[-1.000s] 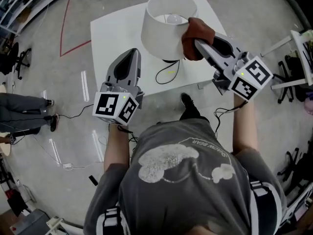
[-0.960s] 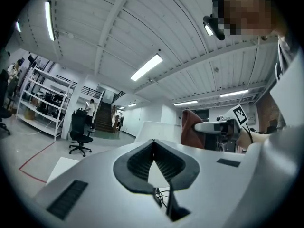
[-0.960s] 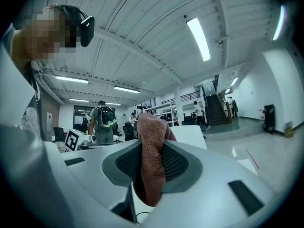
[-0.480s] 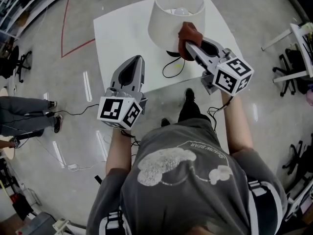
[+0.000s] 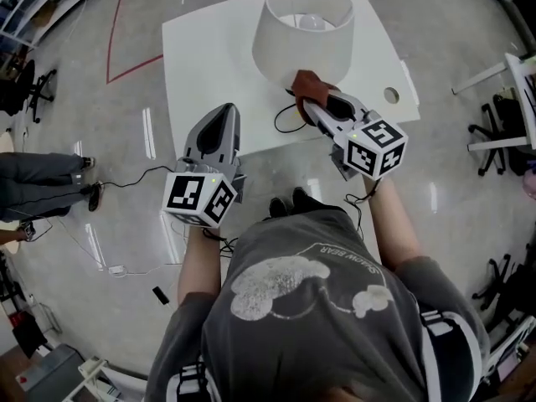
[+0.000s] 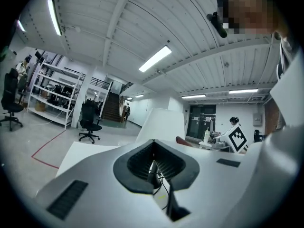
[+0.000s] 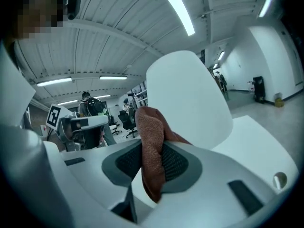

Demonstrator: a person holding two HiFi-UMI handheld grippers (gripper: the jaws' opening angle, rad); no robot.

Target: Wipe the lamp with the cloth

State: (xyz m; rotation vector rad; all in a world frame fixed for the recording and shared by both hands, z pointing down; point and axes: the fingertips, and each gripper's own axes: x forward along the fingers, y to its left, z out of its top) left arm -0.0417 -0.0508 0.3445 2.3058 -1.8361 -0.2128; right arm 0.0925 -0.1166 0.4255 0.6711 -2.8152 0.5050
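Observation:
A lamp with a white shade [image 5: 303, 28] stands on the white table [image 5: 209, 57]. My right gripper [image 5: 311, 97] is shut on a brown cloth [image 5: 307, 83], which presses against the near lower edge of the shade. In the right gripper view the cloth [image 7: 151, 141] hangs between the jaws of the right gripper [image 7: 153, 148], with the shade [image 7: 190, 94] just behind it. My left gripper [image 5: 221, 117] hovers over the table's near edge, left of the lamp, shut and holding nothing. In its own view the left gripper [image 6: 154, 158] points at the shade [image 6: 161, 125].
The lamp's black cord [image 5: 287, 122] loops on the table in front of the base. A round hole [image 5: 391, 95] sits near the table's right edge. A person's legs [image 5: 42, 182] are on the floor at the left, and chairs [image 5: 502, 128] stand at the right.
The right gripper has slid the cloth from the shade's upper right side down and round to its near lower edge. The left gripper has barely shifted.

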